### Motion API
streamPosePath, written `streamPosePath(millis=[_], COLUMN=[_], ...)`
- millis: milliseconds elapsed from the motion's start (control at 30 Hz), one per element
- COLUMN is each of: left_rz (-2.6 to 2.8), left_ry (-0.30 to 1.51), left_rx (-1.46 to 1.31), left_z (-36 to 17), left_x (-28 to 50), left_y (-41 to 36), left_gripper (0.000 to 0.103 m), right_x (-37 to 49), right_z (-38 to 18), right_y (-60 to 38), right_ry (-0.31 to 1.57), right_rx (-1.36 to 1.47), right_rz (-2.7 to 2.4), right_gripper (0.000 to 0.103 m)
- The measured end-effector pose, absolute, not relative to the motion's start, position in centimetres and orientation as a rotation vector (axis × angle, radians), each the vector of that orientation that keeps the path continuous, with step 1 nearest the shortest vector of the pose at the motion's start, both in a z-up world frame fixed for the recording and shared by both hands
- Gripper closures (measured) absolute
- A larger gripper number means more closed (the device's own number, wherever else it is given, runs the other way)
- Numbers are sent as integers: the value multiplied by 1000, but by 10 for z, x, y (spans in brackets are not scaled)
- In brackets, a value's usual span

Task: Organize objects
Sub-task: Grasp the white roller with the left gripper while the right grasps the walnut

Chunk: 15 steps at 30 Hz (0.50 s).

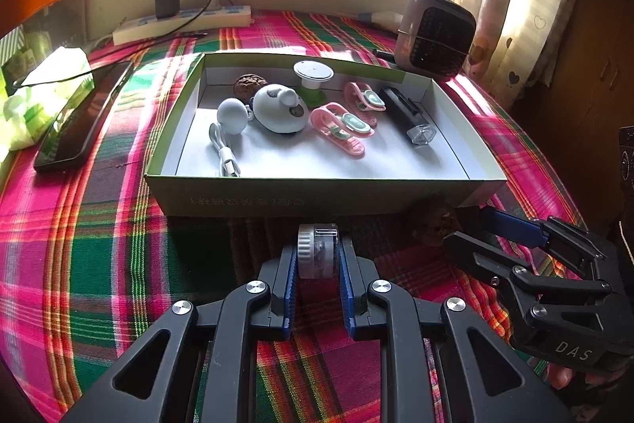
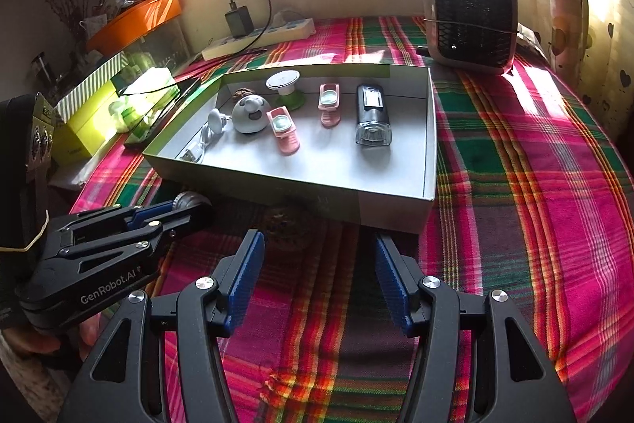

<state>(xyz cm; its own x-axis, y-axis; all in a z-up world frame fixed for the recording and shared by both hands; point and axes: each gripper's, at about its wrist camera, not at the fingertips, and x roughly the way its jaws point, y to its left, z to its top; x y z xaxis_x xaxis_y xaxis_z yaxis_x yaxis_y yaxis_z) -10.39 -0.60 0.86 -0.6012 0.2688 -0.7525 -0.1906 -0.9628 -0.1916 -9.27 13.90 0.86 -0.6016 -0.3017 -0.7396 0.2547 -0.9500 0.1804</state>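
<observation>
The left gripper [image 1: 318, 256] jaws clench a small round dial [image 1: 317, 250] just short of the box [image 1: 317, 193]; the right gripper [image 2: 319, 260], jaws released, faces a brown walnut [image 2: 287, 228] straight ahead.

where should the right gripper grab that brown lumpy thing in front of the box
The brown lumpy object lies on the cloth against the box's near wall, just ahead of the open right gripper. Probably best to come from above and the near side, closing across its left and right flanks: it looks rounded, and the wall blocks any finger behind it.
</observation>
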Motion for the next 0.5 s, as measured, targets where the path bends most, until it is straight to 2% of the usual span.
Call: streamPosePath(millis=[500], left_rz=[2590], left_ry=[-179], left_rx=[-1234], left_z=[6], left_x=[-105], left_y=[-16], left_gripper=[86], right_x=[-104], right_z=[3], right_y=[119], right_ry=[-68], right_rx=[1233], right_rz=[-2574], right_gripper=[46])
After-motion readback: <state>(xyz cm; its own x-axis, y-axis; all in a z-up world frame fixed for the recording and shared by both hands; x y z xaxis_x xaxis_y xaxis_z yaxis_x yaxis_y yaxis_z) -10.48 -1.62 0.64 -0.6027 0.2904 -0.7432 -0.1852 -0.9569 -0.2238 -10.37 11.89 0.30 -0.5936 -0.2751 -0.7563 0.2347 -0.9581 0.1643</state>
